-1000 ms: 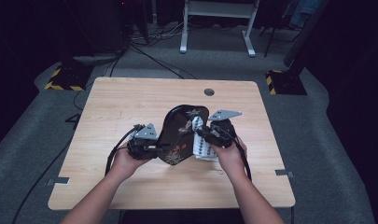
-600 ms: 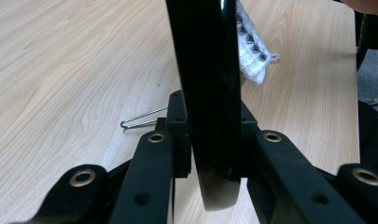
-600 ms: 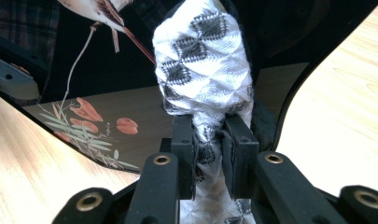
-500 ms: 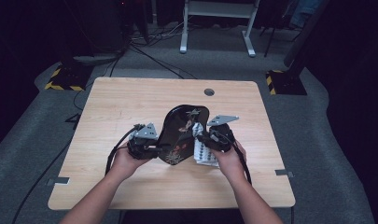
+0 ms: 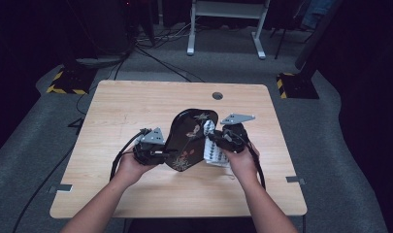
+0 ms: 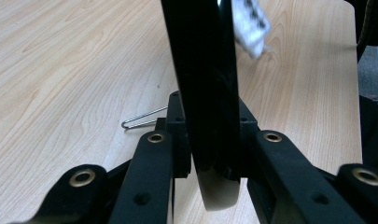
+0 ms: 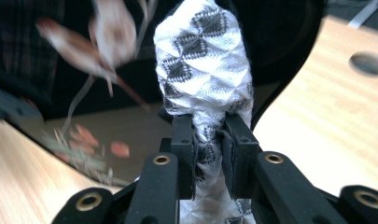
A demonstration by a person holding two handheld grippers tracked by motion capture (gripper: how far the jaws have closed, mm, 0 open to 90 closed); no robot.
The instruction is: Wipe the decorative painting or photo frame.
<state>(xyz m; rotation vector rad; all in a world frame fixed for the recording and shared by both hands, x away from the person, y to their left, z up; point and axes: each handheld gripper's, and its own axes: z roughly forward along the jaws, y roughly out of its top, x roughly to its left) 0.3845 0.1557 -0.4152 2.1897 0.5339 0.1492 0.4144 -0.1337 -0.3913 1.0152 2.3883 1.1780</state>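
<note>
- My left gripper (image 5: 161,154) is clamped on the rim of a black tray (image 5: 188,138); in the left gripper view the tray's edge (image 6: 205,93) stands upright between my two black jaws, which are drawn in tight against both of its faces.
- The tray is tilted up on edge above the wooden table (image 5: 136,107), near the middle of it, its painted inner face toward the high camera, with flower patterns in red and pale tones.
- My right gripper (image 5: 214,141) has a white cloth (image 5: 211,150) with a black diamond pattern pinched between its jaws, which are nearly closed on the bunched fabric.
- In the right gripper view the cloth (image 7: 203,70) rises in a thick wad above my jaws and lies against the tray's dark glossy face (image 7: 107,116); whether it presses firmly I cannot tell.
- From the high view the cloth sits at the tray's right edge, between the tray and my right hand (image 5: 240,160).
- My left hand (image 5: 131,167) holds its gripper at the tray's lower left rim.
- A small bent wire clip (image 6: 142,119) lies on the table just beyond my left jaws, apart from the tray.
- A round hole (image 5: 217,95) sits in the table top toward the far edge, well apart from the tray.
</note>
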